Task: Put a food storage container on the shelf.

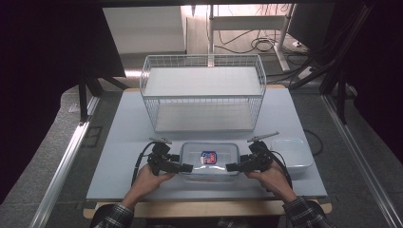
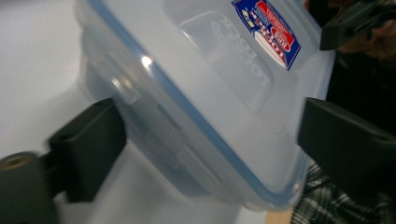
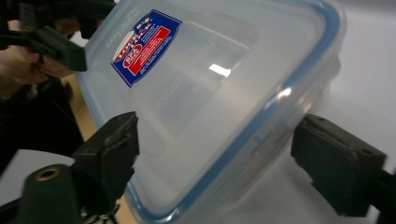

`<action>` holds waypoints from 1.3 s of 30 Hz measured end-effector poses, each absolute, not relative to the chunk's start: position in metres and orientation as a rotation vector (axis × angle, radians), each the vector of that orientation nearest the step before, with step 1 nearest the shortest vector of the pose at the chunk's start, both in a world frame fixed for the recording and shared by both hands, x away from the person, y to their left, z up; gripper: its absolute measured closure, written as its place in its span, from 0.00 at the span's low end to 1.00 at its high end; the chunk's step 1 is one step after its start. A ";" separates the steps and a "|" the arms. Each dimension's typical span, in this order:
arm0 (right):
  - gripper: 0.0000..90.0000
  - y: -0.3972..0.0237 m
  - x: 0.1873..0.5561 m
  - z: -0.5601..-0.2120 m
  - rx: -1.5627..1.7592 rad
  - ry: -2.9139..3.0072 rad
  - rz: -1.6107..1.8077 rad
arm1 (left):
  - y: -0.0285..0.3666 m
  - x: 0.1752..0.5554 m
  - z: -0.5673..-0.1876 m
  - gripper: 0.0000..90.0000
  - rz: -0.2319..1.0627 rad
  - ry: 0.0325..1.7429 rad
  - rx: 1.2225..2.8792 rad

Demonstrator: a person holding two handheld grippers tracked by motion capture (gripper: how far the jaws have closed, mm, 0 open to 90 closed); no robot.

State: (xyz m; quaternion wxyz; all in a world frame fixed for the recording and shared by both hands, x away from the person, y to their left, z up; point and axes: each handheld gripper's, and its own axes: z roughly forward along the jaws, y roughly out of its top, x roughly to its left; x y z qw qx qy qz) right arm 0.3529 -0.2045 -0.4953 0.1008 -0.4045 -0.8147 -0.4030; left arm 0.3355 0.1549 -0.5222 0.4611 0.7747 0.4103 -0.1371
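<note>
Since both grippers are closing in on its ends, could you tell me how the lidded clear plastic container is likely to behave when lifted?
The container looks like rigid plastic, so it should hold its shape. It appears empty, so probably light. Its glossy walls may slip between the left gripper and right gripper jaws, which straddle its ends.

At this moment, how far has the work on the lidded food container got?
Done: the lid sits on the clear container, both grippers brought to its ends. In hand: left gripper and right gripper each straddle an end, jaws wide, grip not settled. Left: clamping and lifting it, possibly toward the wire basket; a second container waits beside.
</note>
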 end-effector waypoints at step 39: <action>0.61 -0.221 0.335 -0.482 -1.276 -2.264 -1.374 | 0.182 0.314 -0.512 0.57 -0.291 1.061 1.683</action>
